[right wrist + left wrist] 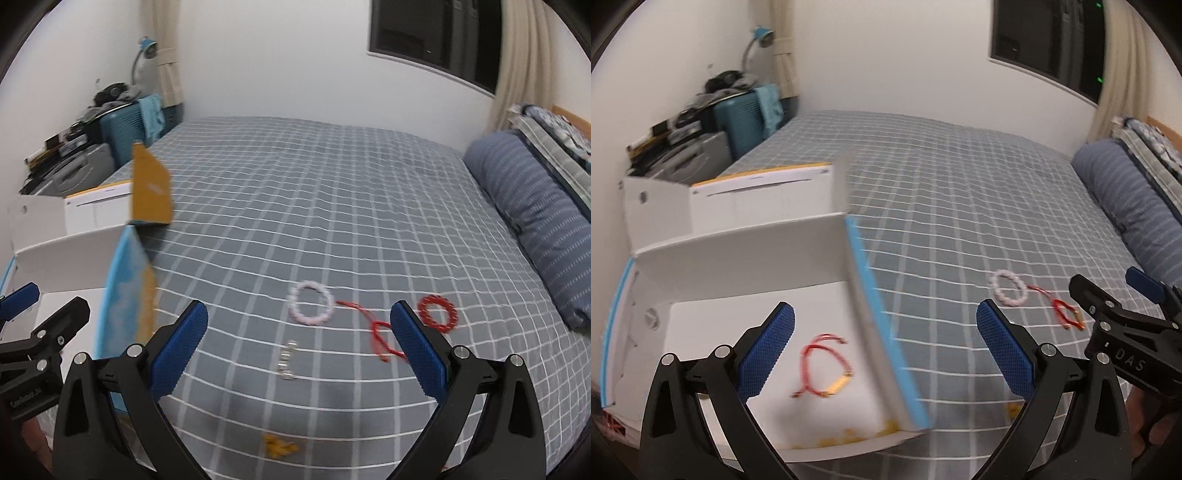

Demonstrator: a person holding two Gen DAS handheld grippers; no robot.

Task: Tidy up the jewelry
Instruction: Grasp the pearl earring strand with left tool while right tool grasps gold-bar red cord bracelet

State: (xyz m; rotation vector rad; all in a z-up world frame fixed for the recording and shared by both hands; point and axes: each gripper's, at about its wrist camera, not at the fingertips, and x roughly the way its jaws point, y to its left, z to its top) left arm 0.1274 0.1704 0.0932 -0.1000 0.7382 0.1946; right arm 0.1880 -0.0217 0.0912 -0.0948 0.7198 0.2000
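Both grippers, the left gripper (884, 350) and the right gripper (299, 350), are standing wide open and holding nothing, since one red cord bracelet (823, 365) is already lying in the white box (738, 254) under the left one, while the pink bead bracelet (310, 302) is waiting on the bed (332, 184) just ahead of the right one.

1. The right gripper (297, 349) is being held with jaws wide apart above the checked bedspread (332, 206).
2. A pink bead bracelet (311, 302), red cord bracelet (380, 338) and red bead bracelet (437, 314) are being shown lying apart.
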